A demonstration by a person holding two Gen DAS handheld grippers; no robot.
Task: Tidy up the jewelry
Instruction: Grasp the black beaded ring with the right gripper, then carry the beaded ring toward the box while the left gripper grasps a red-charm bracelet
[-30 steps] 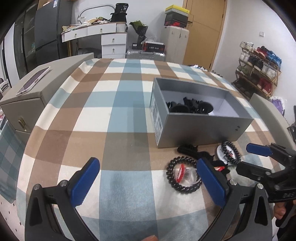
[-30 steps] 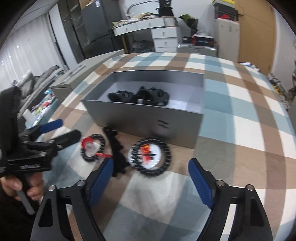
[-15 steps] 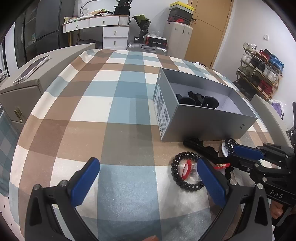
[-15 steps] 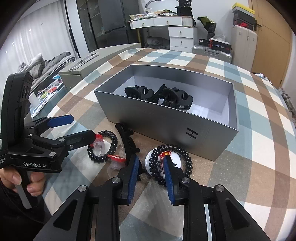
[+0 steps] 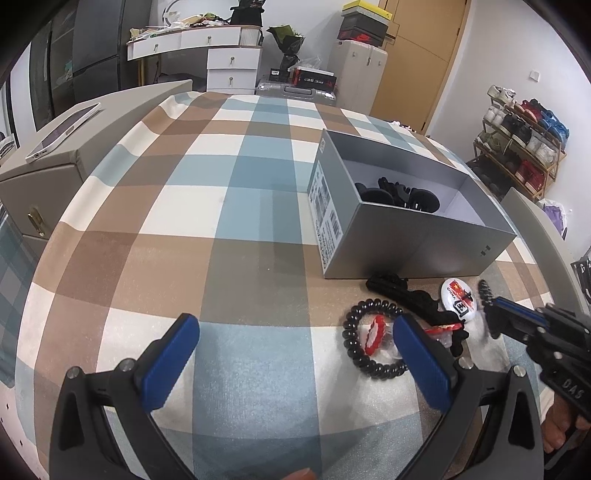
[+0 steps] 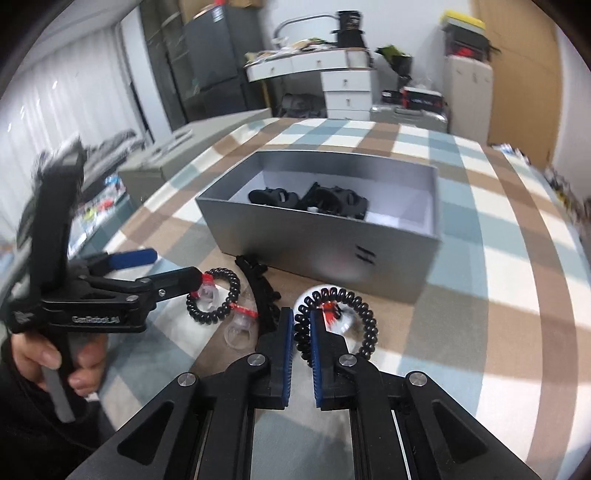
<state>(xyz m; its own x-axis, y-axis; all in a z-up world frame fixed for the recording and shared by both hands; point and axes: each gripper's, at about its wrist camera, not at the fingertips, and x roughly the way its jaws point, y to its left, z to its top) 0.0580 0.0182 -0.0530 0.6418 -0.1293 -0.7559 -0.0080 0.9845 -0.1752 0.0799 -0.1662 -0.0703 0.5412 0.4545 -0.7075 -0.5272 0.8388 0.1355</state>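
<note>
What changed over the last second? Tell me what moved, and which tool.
The right tool closed from wide open onto the near edge of the black spiral hair tie lying over the white badge. The left tool stayed open, and the grey box stayed put.

A checked tablecloth [image 5: 229, 206] in brown, blue and cream covers the table. Beside its left edge stands a grey cabinet [image 5: 40, 173] with a smartphone [image 5: 62, 132] lying flat on top. Behind the table — against the far wall — is a white dresser [image 5: 229, 61] with drawers, its top cluttered with papers. To its right sits a silver suitcase [image 5: 295, 90] lying flat, then a pale upright cabinet [image 5: 356, 75] with shoeboxes [image 5: 364, 24] stacked on top, beside a wooden door [image 5: 424, 66]. A shoe rack [image 5: 521, 136] full of sneakers stands by the right wall. A dark refrigerator [image 6: 207, 62] stands at the left — sheer curtains [image 6: 51, 103] hang beyond it.
</note>
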